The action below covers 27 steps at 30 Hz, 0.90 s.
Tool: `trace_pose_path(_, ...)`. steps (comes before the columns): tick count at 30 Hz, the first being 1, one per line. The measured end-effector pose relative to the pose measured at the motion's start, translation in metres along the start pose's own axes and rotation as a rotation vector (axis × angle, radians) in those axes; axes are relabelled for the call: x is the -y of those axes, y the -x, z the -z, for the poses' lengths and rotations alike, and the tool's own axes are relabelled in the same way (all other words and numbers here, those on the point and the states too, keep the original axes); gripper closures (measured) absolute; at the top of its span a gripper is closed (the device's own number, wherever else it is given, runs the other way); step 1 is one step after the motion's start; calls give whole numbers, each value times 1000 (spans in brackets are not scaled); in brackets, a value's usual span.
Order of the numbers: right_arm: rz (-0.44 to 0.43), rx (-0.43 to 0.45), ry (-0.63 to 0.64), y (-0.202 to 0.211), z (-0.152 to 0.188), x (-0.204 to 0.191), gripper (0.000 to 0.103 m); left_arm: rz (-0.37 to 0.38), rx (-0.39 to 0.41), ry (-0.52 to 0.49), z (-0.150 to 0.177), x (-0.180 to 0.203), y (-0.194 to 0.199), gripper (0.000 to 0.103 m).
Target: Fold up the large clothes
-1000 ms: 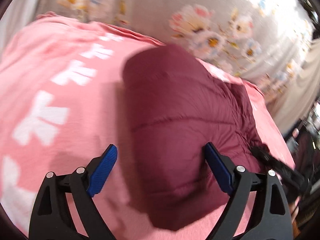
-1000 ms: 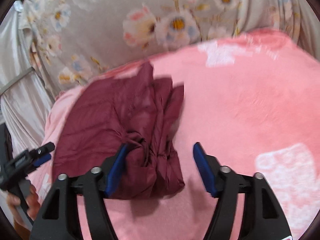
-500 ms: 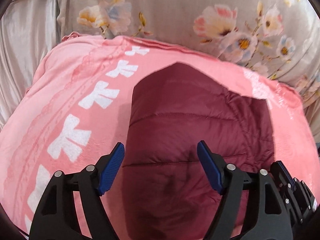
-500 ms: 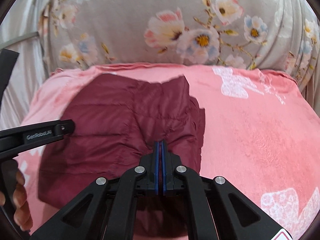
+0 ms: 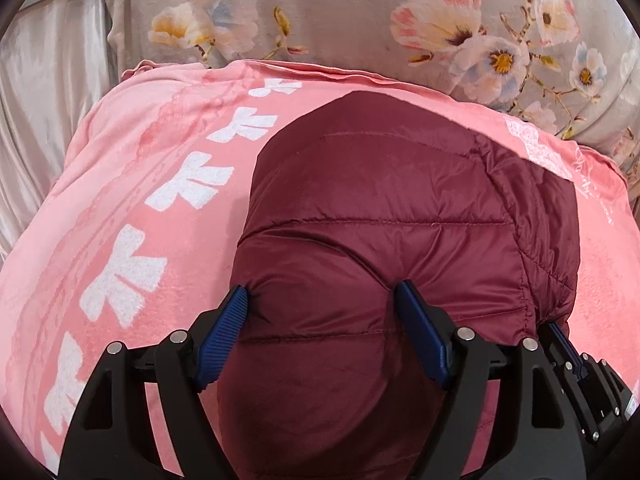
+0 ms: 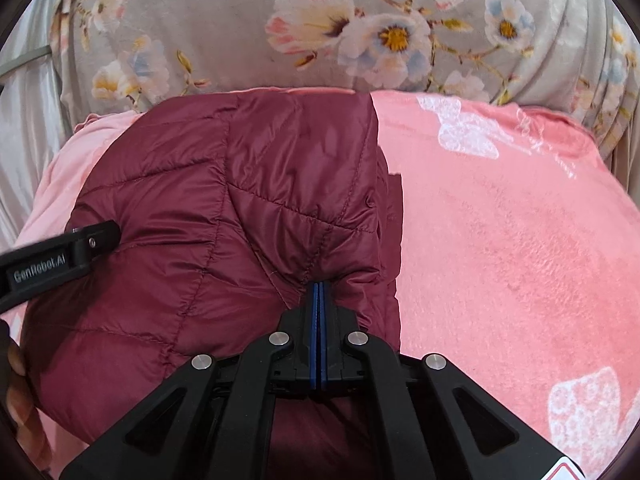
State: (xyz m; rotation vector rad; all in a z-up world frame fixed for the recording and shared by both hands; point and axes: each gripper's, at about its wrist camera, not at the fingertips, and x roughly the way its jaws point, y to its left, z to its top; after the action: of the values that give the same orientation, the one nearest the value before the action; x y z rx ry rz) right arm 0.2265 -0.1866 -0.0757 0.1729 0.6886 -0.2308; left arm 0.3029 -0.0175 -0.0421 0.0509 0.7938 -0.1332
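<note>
The right gripper (image 6: 319,300), spread wide a second ago, is now pinching the near edge of the jacket (image 5: 400,216), its pads pressed together on a tuck of the maroon quilting, while the left gripper (image 5: 324,308) has swung square over the bundle and sits spread, pads dug into the puffy fabric without clamping. To me that reads as one side secured and the next fold about ready. Count it up: one jacket, lying on one pink blanket (image 6: 500,240), two grippers, floral bedding (image 6: 360,32) behind

Jacket (image 5: 380,240) near edge cut off by frame; underside hidden by claws.
</note>
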Motion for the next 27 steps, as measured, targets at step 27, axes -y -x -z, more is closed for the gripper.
trace_pose_path(27,-43,80,-53,-8,-59,-1,102,-28,19,4,-28,4,-11,22)
